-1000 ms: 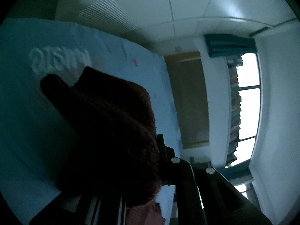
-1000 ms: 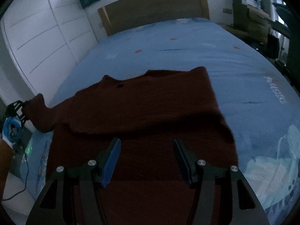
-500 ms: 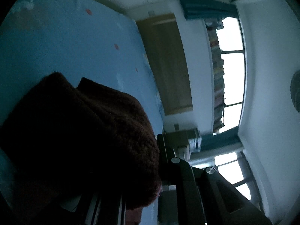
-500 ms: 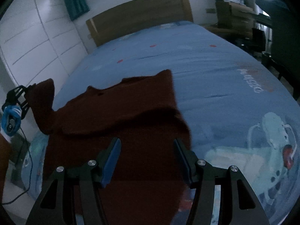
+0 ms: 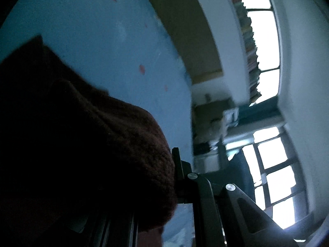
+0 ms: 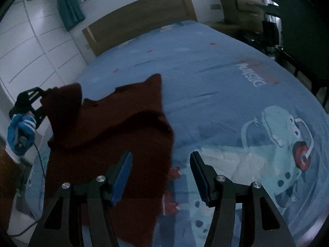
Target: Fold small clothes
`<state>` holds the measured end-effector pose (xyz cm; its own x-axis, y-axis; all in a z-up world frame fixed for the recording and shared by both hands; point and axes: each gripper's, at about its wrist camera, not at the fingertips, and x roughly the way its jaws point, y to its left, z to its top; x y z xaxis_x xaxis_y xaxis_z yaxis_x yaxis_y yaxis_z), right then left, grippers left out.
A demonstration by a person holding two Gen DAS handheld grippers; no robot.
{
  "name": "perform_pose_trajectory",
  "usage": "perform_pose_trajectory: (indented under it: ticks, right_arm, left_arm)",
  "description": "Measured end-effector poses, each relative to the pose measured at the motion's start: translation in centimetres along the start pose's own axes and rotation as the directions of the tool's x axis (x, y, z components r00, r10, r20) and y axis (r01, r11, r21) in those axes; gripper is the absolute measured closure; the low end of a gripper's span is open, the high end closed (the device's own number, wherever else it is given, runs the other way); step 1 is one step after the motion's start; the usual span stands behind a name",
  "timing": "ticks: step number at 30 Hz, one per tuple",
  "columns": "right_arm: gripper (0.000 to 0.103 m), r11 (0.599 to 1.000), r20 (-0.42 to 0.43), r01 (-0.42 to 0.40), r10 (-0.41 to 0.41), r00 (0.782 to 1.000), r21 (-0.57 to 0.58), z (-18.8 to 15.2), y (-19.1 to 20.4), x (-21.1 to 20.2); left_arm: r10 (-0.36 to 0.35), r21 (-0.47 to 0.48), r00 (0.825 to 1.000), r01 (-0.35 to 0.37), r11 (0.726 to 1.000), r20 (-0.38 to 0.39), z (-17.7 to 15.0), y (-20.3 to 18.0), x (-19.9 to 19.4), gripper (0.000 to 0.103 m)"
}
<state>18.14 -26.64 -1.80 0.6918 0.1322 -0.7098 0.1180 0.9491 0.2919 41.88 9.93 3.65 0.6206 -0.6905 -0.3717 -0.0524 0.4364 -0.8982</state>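
Dim, bluish views; window [image 5: 265, 47] glare blown out, motion blur, fisheye-bent edges.

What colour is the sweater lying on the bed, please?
The sweater is dark reddish brown, plain with no pattern; the right wrist view shows it best.

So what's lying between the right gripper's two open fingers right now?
In the right wrist view, the right gripper frames the edge of the dark red knitted sweater and bare blue printed bedsheet; nothing is gripped.

The dark red sweater [image 6: 115, 127] looks like fuzzy, matt knitted wool. Beneath it, the blue bedsheet [image 6: 205, 78] is smooth printed cloth. Beyond the sweater, the headboard [image 6: 139, 30] appears to be matt wood, beside glossy white wardrobe panels [image 6: 30, 47].
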Motion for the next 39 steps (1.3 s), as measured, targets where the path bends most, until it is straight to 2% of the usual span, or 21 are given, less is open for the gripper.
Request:
perform_pose_trajectory:
  ticks: [6, 9, 13, 15, 18, 21, 25, 27, 29, 30, 32, 39]
  right_arm:
    - [0.043, 1.000, -0.009, 0.015, -0.015, 1.000, 0.020, -0.6, -1.6, -0.1]
    - [0.043, 1.000, -0.015, 0.016, -0.016, 1.000, 0.023, -0.7, -2.0, 0.1]
    - [0.043, 1.000, -0.018, 0.011, -0.010, 1.000, 0.027, -1.0, -1.9, 0.3]
    - [0.043, 0.999, -0.019, 0.004, -0.003, 1.000, 0.032, -1.0, -2.0, 0.4]
    - [0.043, 0.999, -0.020, -0.007, 0.007, 1.000, 0.038, -1.0, -2.0, 0.7]
    - [0.043, 0.999, -0.020, -0.014, 0.015, 1.000, 0.033, -0.9, -1.8, 0.9]
    - [0.043, 0.999, -0.021, -0.024, 0.024, 0.999, 0.023, -0.9, -1.5, 1.2]
    - [0.043, 0.999, -0.023, -0.027, 0.027, 0.999, 0.020, -0.9, -1.3, 1.3]
    - [0.043, 0.999, -0.026, -0.028, 0.029, 0.999, 0.018, -1.0, -1.2, 1.4]
    - [0.043, 0.999, -0.028, -0.028, 0.028, 0.999, 0.018, -1.1, -1.2, 1.4]
    - [0.043, 0.999, -0.032, -0.027, 0.028, 0.999, 0.021, -1.3, -1.3, 1.5]
    - [0.043, 0.999, -0.039, -0.022, 0.023, 0.999, 0.027, -1.6, -1.6, 1.7]
  left_arm:
    - [0.130, 0.056, 0.988, -0.125, 0.991, -0.089, -4.4, 0.3, 4.5, 0.096]
    - [0.191, 0.100, 0.975, -0.180, 0.979, -0.114, -6.4, 0.8, 5.8, 0.096]
    - [0.291, 0.192, 0.946, -0.263, 0.946, -0.139, -8.7, 1.6, 6.5, 0.095]
    - [0.308, 0.201, 0.939, -0.276, 0.940, -0.150, -10.6, 2.4, 6.3, 0.094]
    - [0.296, 0.179, 0.941, -0.267, 0.947, -0.162, -11.3, 3.2, 5.5, 0.090]
    - [0.278, 0.155, 0.952, -0.258, 0.954, -0.130, -10.2, 3.1, 3.8, 0.074]
    - [0.256, 0.047, 0.965, -0.254, 0.966, -0.059, -7.6, 4.0, 2.1, 0.072]
    - [0.250, 0.018, 0.967, -0.249, 0.968, -0.042, -7.0, 4.3, 1.9, 0.074]
    - [0.240, 0.015, 0.969, -0.240, 0.971, -0.050, -6.5, 4.3, 2.3, 0.092]
    - [0.241, 0.022, 0.969, -0.240, 0.970, -0.060, -6.6, 4.2, 2.6, 0.095]
    - [0.248, 0.045, 0.966, -0.246, 0.968, -0.068, -7.0, 3.5, 3.3, 0.095]
    - [0.192, 0.140, 0.970, -0.171, 0.975, -0.147, -10.1, -0.1, 6.7, 0.095]
